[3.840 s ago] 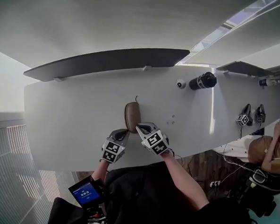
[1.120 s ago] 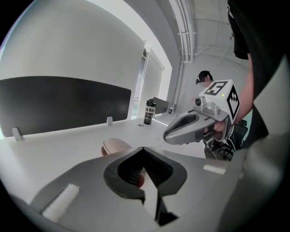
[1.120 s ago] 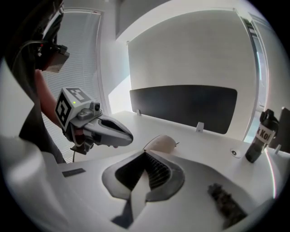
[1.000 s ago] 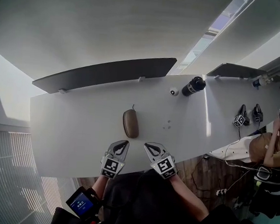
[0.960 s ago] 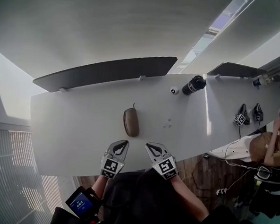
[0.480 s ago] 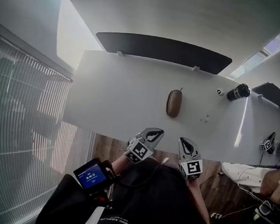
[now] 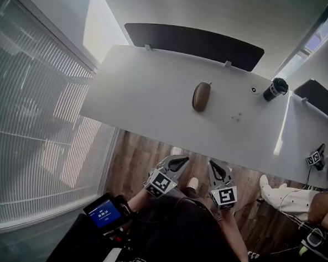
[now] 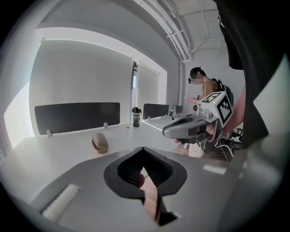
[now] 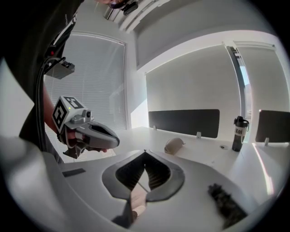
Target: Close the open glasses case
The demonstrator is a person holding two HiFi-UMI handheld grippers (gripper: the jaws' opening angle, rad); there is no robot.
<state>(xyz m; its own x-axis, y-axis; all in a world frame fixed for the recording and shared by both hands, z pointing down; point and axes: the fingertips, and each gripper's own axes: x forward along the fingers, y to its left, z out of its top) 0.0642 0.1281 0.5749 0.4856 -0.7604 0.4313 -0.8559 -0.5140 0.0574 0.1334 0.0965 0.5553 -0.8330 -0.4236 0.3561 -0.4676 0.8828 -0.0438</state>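
The brown oval glasses case lies with its lid down near the middle of the white desk, well apart from both grippers. The left gripper and right gripper hang side by side off the desk's near edge, above wood floor, each with its 2 jaw tips pressed together on nothing. A black bottle stands far right, near a dark divider panel.
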